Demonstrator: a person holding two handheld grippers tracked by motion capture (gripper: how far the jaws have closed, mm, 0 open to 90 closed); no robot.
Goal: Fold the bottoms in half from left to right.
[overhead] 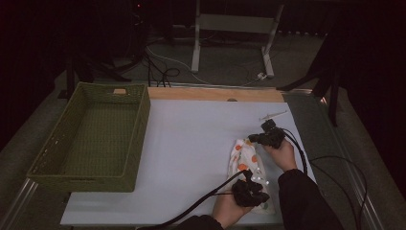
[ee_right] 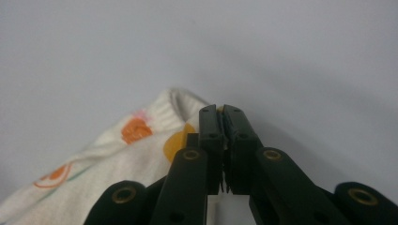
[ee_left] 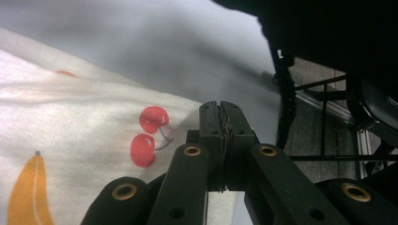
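The fruit-print cloth lies crumpled lengthwise on the white desk, well to the right of the green wicker basket and toward the desk's near right corner. The right gripper sits at the cloth's far end, its jaws pressed together; in the right gripper view the knit edge lies just beside and behind the tips, and whether a fold is caught between them cannot be told. The left gripper rests over the cloth's near end, jaws likewise pressed together; in the left gripper view the cherry print lies just beside the tips, but no fabric clearly shows in the seam.

The main risk, as I judge it, is a false grip: if either pinch has only a thin edge or nothing at all, lifting would leave that end behind and the cloth would hang lopsided or drop. Pulling the two ends apart unevenly could drag it off the desk's near edge. The trailing cables lie close to the cloth and could snag it.
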